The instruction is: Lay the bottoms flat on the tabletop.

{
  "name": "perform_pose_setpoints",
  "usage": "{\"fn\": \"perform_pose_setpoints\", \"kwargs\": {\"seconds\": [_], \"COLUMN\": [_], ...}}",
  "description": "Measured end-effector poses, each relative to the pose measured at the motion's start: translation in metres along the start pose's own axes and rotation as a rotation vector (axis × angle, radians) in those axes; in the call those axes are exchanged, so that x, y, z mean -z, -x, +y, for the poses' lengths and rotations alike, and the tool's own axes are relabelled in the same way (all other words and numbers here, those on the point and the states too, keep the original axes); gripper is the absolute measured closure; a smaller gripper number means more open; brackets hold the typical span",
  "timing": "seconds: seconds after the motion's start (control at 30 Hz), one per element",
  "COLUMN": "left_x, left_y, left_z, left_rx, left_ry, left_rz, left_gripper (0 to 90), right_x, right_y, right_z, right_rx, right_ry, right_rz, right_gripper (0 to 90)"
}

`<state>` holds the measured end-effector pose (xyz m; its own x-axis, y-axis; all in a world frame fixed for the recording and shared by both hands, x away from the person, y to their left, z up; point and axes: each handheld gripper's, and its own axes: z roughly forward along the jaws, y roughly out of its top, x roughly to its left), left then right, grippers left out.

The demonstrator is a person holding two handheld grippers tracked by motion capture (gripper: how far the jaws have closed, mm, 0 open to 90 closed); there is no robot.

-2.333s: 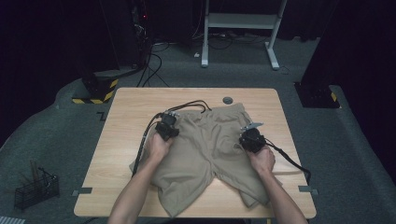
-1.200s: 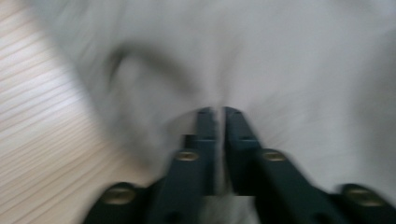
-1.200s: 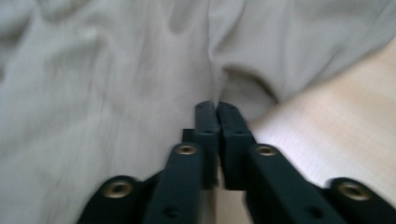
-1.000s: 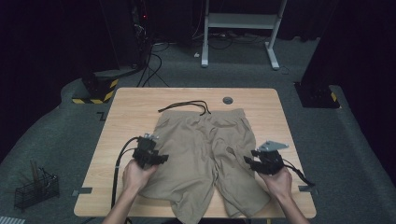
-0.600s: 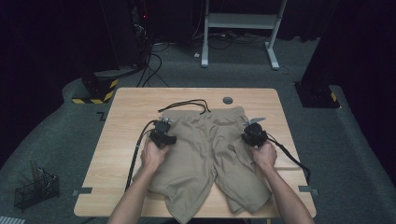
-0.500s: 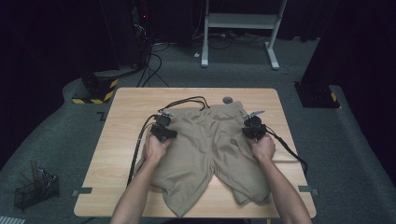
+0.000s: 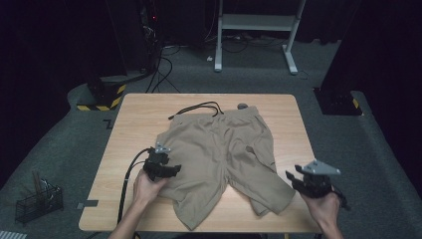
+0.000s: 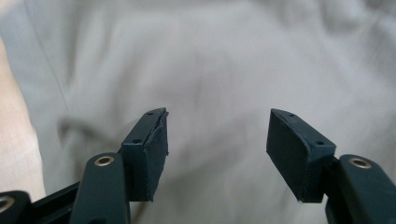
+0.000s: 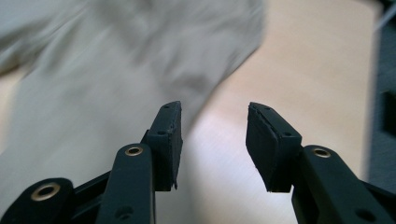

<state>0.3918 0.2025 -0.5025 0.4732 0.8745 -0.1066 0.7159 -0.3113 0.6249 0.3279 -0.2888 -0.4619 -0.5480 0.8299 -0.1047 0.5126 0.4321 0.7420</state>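
khaki shorts lie flat; both grippers, left and right, have pulled back from the waistband, jaws wide, empty — smoothing looks nearly done.

Both forearms are bare, with no sleeves. Each hand holds a black gripper: the left gripper trails a thick black cable, and the right gripper carries a grey three-cornered plate. Their jaws are black blocks with small screws and brass-ringed pivots.
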Motion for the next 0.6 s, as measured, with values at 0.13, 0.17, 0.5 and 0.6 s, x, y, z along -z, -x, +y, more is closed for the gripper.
{"fn": "perform_pose_setpoints", "kwargs": {"seconds": [0.13, 0.17, 0.5, 0.6], "left_x": [-0.007, -0.009, -0.031, -0.043], "left_y": [-0.001, 0.000, 0.006, 0.000], "left_z": [-0.006, -0.006, 0.015, 0.033], "left_rx": [0.043, 0.051, 0.013, 0.023], "left_ry": [0.063, 0.073, 0.078, 0.067], "left_rz": [0.024, 0.033, 0.156, 0.165], "left_gripper": [38.8, 38.8, 38.6, 38.4], "right_x": [-0.013, -0.022, -0.113, -0.128], "right_y": [-0.021, -0.023, -0.010, -0.004], "right_z": [-0.018, -0.019, 0.035, 0.050], "right_rx": [0.026, 0.016, -0.060, -0.057], "right_ry": [-0.053, -0.062, -0.103, -0.119], "right_rz": [0.039, 0.045, 0.068, 0.020], "right_gripper": [54.1, 53.8, 62.4, 65.4]}}
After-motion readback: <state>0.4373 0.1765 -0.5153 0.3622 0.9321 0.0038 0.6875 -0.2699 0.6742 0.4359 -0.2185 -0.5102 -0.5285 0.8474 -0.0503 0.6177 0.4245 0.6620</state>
